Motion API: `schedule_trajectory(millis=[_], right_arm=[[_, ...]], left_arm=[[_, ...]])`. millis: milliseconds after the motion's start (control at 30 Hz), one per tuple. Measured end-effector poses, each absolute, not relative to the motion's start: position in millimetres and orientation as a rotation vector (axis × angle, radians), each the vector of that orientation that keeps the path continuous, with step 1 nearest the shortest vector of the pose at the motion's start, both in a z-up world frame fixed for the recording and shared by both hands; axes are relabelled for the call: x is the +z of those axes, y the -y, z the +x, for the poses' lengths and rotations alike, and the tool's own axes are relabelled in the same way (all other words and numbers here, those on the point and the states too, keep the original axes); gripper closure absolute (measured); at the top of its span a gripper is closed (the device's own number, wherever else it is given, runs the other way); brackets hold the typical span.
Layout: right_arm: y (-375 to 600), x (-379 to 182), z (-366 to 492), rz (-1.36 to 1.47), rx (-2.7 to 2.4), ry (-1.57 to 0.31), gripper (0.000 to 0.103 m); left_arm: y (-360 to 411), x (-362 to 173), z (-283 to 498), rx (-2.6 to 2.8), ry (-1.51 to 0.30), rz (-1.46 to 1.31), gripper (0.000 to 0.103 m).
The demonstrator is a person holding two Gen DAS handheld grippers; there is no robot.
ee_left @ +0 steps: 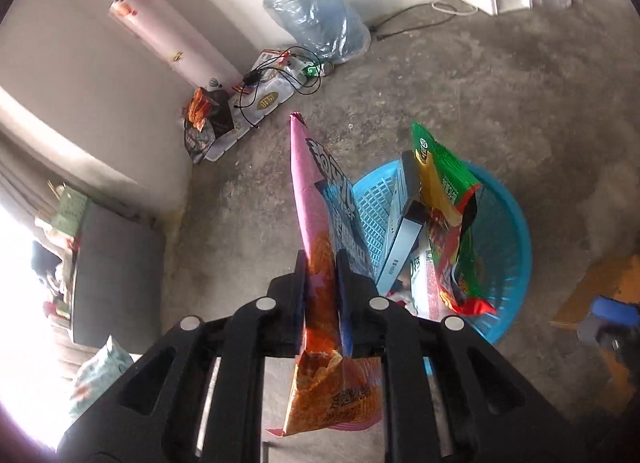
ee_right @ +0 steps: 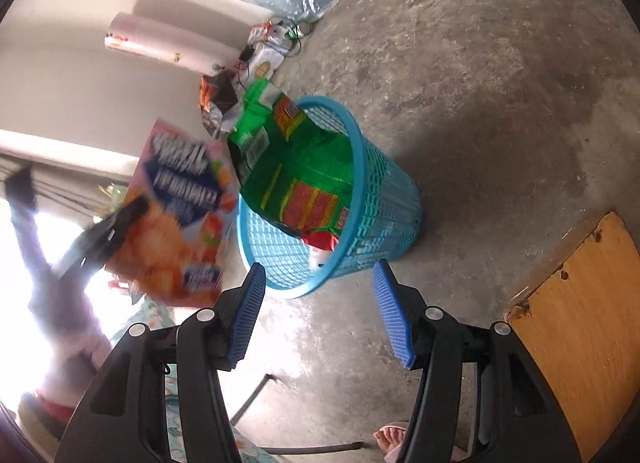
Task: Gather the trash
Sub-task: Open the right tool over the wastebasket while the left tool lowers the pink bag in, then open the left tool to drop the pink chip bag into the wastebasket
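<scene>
A pink and orange chip bag (ee_left: 316, 231) stands on edge between the fingers of my left gripper (ee_left: 321, 255), which is shut on it just left of the blue mesh basket (ee_left: 516, 223). A green snack bag (ee_left: 448, 183) and a flat box (ee_left: 404, 239) stick out of the basket. In the right wrist view the same chip bag (ee_right: 180, 215) hangs blurred left of the basket (ee_right: 392, 199), held by the blurred left gripper (ee_right: 100, 239). My right gripper (ee_right: 318, 267) is open and empty, just short of the basket's near rim. The green bag (ee_right: 304, 159) fills the basket.
Dark snack bags (ee_left: 204, 123) lie by the wall beside a white pack with cables. A large water jug (ee_left: 316, 11) and a pink roll (ee_left: 168, 39) stand behind. A wooden board (ee_right: 580, 323) is at the right. A person's toes (ee_right: 390, 437) show below.
</scene>
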State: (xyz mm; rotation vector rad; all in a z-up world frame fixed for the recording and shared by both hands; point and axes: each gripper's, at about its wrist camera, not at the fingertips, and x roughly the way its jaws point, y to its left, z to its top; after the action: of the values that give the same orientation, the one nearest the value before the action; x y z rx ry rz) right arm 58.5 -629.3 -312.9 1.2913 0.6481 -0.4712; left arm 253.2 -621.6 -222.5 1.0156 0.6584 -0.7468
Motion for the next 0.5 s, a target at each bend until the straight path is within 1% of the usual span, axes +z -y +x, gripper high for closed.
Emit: schedule_trajectory(millis=[67, 100, 167, 200, 333, 500], right_arm=[[627, -316, 59, 1.297, -0.464, -0.658, 0.048], [626, -317, 60, 1.298, -0.463, -0.663, 0.048], [624, -318, 62, 1.297, -0.455, -0.667, 0.048], [623, -318, 65, 1.292, -0.45, -0.669, 0.048], [618, -311, 72, 1.252, -0.43, -0.67, 0.048], [609, -297, 80, 1.199, -0.407, -0.66, 0.048]], left_arm=[[628, -234, 254, -0.754, -0.71, 1.003, 0.072], [628, -235, 256, -0.765, -0.748, 0.963, 0.069], [623, -233, 266, -0.768, -0.816, 0.874, 0.05], [620, -230, 271, -0.779, -0.843, 0.826, 0.048], [599, -204, 286, -0.784, -0.888, 0.69, 0.046], [556, -141, 295, -0.827, -0.891, 0.537, 0.046]])
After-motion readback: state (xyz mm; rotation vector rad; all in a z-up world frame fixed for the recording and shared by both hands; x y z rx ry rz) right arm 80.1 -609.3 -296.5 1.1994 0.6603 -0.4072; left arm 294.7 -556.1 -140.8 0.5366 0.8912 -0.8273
